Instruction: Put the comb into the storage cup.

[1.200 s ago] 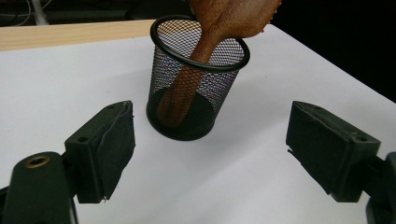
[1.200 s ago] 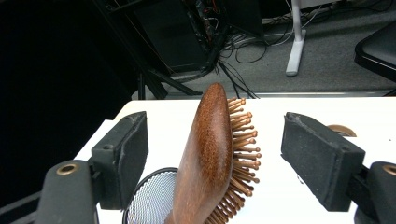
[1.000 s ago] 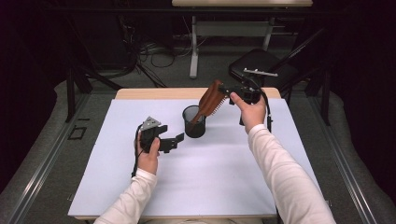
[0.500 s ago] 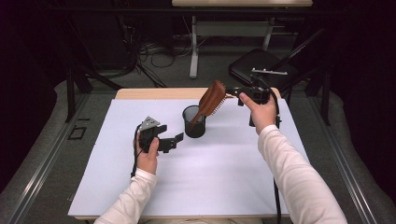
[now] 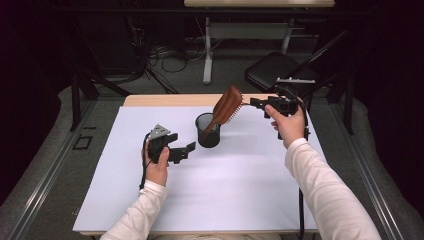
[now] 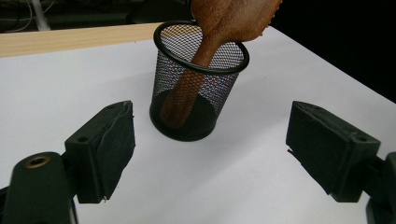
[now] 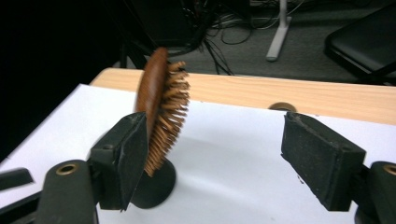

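Wooden hairbrush (image 5: pixel 226 106) stood handle-down in mesh cup (image 5: pixel 207 131), right gripper (image 5: pixel 259 103) jaws spread wide just beside it, left gripper (image 5: pixel 186 150) jaws held wide near cup

Through the right gripper view I see my right gripper (image 7: pixel 212 161) with its two black jaws standing wide apart, nothing pressed between them. The wooden hairbrush (image 7: pixel 161 105) stands tilted just beyond the left jaw, bristles turned toward the gap, its lower end going down into the dark cup (image 7: pixel 156 186) right behind that jaw. Brush and cup sit on the white sheet (image 7: pixel 233 172); behind the brush runs the bare wooden table edge (image 7: pixel 280 95), and past it grey floor with cables
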`<action>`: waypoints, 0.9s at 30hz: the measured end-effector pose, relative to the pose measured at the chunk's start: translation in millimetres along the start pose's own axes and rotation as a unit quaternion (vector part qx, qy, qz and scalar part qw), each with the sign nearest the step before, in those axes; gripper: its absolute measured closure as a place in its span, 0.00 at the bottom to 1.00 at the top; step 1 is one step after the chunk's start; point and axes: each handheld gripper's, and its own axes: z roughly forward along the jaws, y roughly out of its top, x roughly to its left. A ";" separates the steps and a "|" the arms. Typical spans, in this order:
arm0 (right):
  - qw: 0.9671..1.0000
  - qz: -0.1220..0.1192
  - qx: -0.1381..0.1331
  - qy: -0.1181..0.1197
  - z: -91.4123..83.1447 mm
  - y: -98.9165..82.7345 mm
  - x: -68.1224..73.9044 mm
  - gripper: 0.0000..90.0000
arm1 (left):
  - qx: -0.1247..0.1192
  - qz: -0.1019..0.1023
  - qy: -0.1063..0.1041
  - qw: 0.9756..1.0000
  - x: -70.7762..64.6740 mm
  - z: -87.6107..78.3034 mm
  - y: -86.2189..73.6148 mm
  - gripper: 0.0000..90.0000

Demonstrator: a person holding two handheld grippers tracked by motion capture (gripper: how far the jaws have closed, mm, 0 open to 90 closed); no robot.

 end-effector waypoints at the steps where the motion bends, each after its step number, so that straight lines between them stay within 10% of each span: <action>1: 1.000 -0.003 0.002 -0.001 -0.5 -1.1 -0.7 0.24 | 0.001 0.002 -0.001 1.000 0.0 0.3 0.4 0.17; 27: 0.998 -0.051 0.016 0.018 -27.8 -38.1 -8.2 0.16 | 0.001 0.002 -0.005 1.000 12.1 -39.1 4.1 0.17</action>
